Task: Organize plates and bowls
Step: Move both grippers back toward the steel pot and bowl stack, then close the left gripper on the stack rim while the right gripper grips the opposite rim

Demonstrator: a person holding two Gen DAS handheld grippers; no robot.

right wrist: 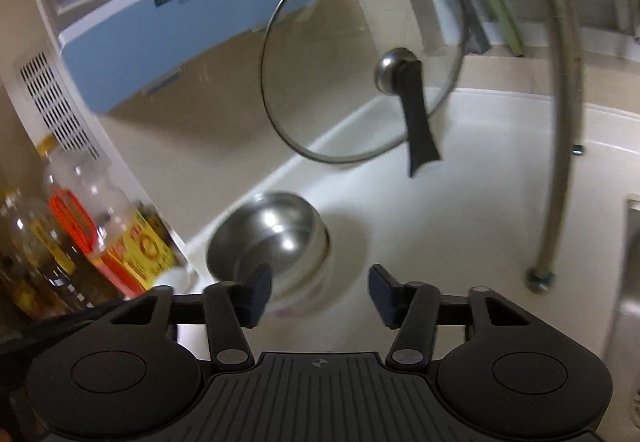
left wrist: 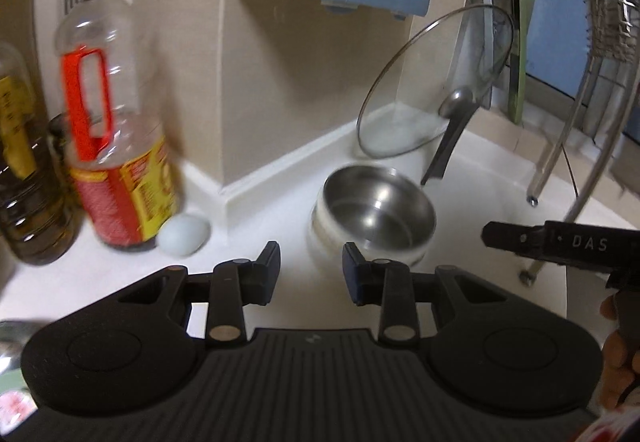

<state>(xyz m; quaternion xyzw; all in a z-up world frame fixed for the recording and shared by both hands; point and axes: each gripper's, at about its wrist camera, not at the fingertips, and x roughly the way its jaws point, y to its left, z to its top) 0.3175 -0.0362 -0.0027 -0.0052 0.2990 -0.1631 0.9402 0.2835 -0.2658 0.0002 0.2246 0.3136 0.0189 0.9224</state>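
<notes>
Steel bowl (left wrist: pixel 378 214) sits on the white desk (left wrist: pixel 480 194), nested on top of what looks like a pale ceramic bowl (left wrist: pixel 320 232) whose striped side shows beneath its rim; the same stack appears in the right wrist view as the steel bowl (right wrist: pixel 268 232) over a white base. Both cameras look down at it from close range. The left gripper (left wrist: pixel 311 268) hovers just in front of the stack with its fingers spread and nothing between them. The right gripper (right wrist: pixel 320 292) is also spread wide and empty, its left fingertip (right wrist: pixel 258 290) overlapping the bowl's near edge in the picture, though contact cannot be judged. In the left wrist view the right gripper's black finger (left wrist: pixel 560 244) reaches in from the right edge, near the bowl stack. Behind the bowls a glass pot lid (left wrist: pixel 434 82) with a steel knob and a black handle leans against the tiled wall. To the left stand a clear oil bottle (left wrist: pixel 116 114) with an orange handle and a red and yellow label, and a darker bottle (left wrist: pixel 24 178) beside it. A pale egg (left wrist: pixel 184 234) lies at the foot of the clear bottle. A wire dish rack (left wrist: pixel 600 42) rises on the right.
</notes>
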